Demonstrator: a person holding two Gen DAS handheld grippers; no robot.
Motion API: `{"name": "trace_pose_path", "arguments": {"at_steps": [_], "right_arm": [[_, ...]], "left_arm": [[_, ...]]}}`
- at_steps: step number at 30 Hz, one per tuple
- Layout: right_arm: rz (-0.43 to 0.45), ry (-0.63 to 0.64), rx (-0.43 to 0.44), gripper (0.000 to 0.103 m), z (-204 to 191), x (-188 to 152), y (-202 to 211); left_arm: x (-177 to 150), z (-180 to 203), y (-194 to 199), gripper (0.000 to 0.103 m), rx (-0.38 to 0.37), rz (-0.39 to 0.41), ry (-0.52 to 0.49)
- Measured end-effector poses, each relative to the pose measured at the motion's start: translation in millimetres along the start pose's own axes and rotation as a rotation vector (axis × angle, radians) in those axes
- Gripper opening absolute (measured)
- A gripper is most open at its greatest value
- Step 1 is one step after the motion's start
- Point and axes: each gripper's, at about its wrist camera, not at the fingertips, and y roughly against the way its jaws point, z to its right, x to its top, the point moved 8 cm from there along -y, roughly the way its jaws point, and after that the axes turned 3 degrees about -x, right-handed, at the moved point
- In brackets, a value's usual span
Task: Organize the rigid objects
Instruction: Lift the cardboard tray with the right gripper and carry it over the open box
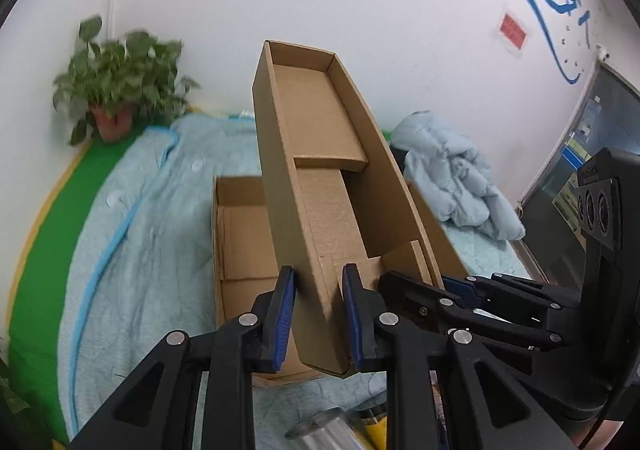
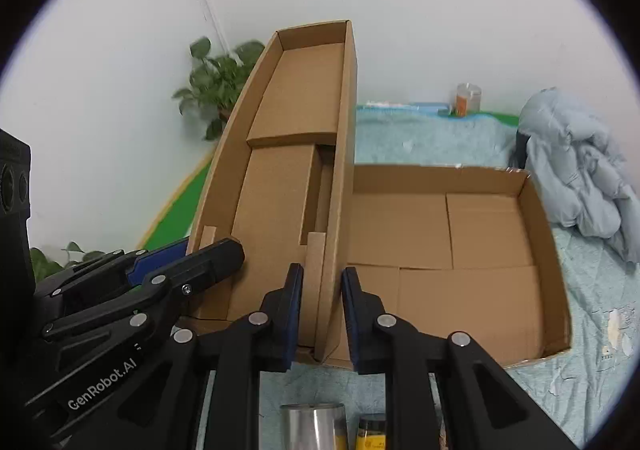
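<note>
Both grippers, left [image 1: 319, 320] and right [image 2: 322, 318], are pinching the long box [image 1: 320, 153] by its side walls. We are holding it tilted up over the big box [image 2: 452, 238]. It is looking light and stiff, so thin walls are good to grab.

Can't confirm pad contact on either side: left gripper [image 1: 318, 314] and right gripper [image 2: 322, 314] both straddle a wall of the raised narrow box [image 1: 320, 153], slim gaps visible, grip unclear. That box hides much of the flat box [image 2: 460, 250] behind it. Metal can [image 2: 314, 426] and yellow-labelled item [image 2: 372, 432] are cut off at the near edge; I can't read the label. Potted plant [image 1: 116, 89] is blurred. Small jar [image 2: 468, 97] by the far wall is too small to identify.
</note>
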Motion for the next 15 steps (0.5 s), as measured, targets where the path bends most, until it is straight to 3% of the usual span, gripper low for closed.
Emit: {"name": "trace_pose_path", "arguments": {"at_steps": [7,10,15], "right_arm": [[-0.153,-0.033,0.041,0.018,6,-30,-82],[-0.219,-0.056,0.059,0.019,9,-48,-114],[-0.303,-0.089,0.087,0.019,8,-73,-149]], "left_arm": [[-42,-49,-80,0.021,0.028,-0.119,0.06],[-78,-73,-118,0.021,0.041,-0.179,0.081],[-109,-101,-159,0.02,0.076,-0.238,0.108]]}}
